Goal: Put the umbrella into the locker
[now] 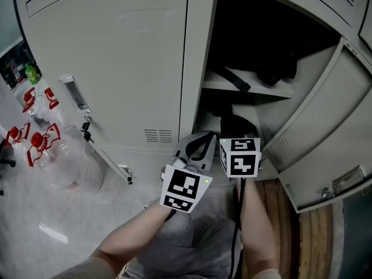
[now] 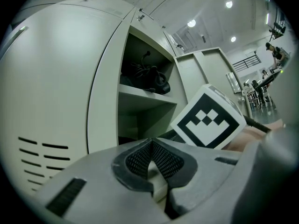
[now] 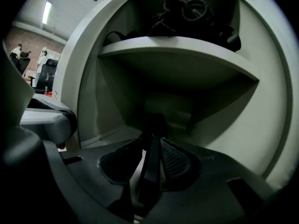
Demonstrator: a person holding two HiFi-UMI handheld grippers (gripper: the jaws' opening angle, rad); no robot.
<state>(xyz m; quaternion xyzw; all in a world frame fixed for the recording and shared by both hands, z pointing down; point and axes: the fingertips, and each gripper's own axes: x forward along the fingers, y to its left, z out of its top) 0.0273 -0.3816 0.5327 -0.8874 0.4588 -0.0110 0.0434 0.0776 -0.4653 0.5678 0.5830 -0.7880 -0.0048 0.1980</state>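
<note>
Head view shows both forearms point(image 1: 256, 225) stretched toward the locker point(image 1: 196, 68) — right tool point(image 3: 152, 150) pinching the umbrella point(image 1: 237, 124), left tool point(image 2: 150, 164) pressed together.

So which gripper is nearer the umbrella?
Right. The right gripper is clamped on the umbrella inside the locker; the left gripper sits beside it, shut and empty.

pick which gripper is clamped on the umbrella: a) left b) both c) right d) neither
c: the right gripper has its jaws shut on a thin dark part of the umbrella at the locker's lower compartment, while the left gripper is shut on nothing.
</note>
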